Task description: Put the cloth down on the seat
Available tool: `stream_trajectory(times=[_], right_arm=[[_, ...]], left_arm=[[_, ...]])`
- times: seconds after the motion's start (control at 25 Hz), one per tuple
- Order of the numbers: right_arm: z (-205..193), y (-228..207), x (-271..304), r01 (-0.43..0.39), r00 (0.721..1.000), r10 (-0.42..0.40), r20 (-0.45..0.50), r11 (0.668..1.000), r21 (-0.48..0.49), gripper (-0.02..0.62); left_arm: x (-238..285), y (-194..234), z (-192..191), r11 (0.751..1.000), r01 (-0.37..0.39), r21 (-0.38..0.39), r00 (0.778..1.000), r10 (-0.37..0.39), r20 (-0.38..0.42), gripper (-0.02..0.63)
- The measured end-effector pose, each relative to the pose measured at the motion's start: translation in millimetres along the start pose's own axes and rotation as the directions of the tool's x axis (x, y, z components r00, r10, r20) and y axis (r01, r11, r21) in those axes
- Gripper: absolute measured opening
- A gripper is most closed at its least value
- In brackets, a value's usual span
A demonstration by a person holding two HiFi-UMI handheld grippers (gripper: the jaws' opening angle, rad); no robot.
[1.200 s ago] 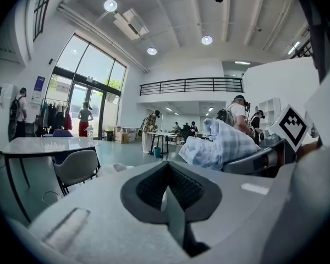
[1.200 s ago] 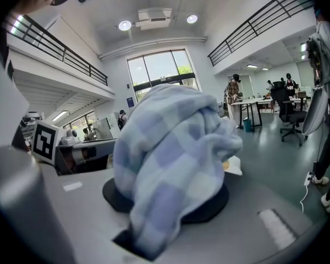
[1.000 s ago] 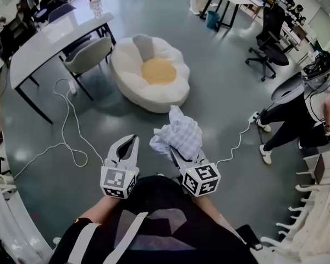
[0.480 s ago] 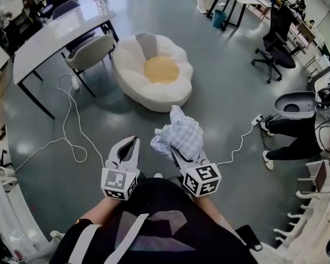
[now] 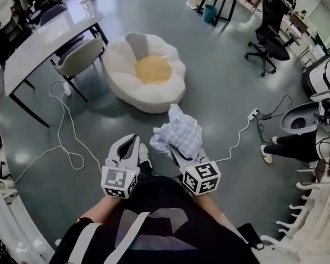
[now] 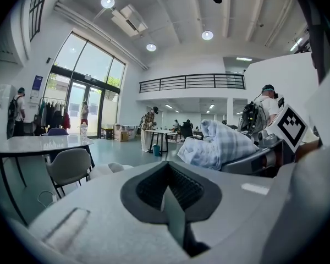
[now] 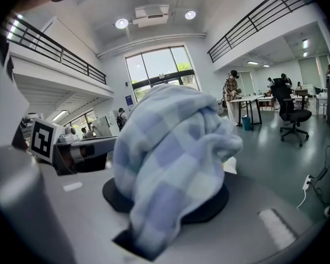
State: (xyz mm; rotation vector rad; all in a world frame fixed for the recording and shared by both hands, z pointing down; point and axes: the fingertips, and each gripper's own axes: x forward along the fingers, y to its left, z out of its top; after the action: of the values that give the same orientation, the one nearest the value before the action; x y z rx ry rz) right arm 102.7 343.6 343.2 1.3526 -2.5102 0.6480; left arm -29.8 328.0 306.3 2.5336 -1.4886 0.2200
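My right gripper is shut on a bunched blue-and-white checked cloth, which hangs over its jaws and hides the fingertips. In the right gripper view the cloth fills the middle of the frame. The seat, a white flower-shaped floor cushion with a yellow centre, lies on the floor ahead and slightly left of both grippers, well apart from them. My left gripper is held beside the right one, its jaws shut and empty; in its own view the jaws meet in a line.
A white table and a grey chair stand left of the seat. White cable loops over the floor at left; a power strip with cable lies at right. A black office chair and a seated person are at right.
The seat has slid left in the head view while both grippers travel together. A shoe now shows under the left gripper. The grip on the cloth is unchanged.
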Motion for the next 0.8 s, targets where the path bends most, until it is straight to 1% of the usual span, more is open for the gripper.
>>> stream_trajectory(times=[0.24, 0.52, 0.8], right_arm=[[20.0, -25.5, 23.0, 0.043, 0.999, -0.042, -0.025, 0.999, 0.004, 0.16], [35.6, -54.5, 74.9, 0.063, 0.995, -0.061, -0.078, 0.998, 0.017, 0.16], [58.8, -80.9, 125.9, 0.078, 0.992, -0.076, -0.099, 0.997, 0.015, 0.16]], left_arm=[[46.4, 11.1, 13.2, 0.999, 0.047, -0.007, 0.999, -0.047, -0.004, -0.002], [92.2, 52.2, 9.4, 0.999, 0.038, -0.033, 0.998, -0.039, -0.048, -0.002], [139.8, 89.2, 16.4, 0.998, 0.031, -0.055, 0.998, -0.033, -0.052, -0.002]])
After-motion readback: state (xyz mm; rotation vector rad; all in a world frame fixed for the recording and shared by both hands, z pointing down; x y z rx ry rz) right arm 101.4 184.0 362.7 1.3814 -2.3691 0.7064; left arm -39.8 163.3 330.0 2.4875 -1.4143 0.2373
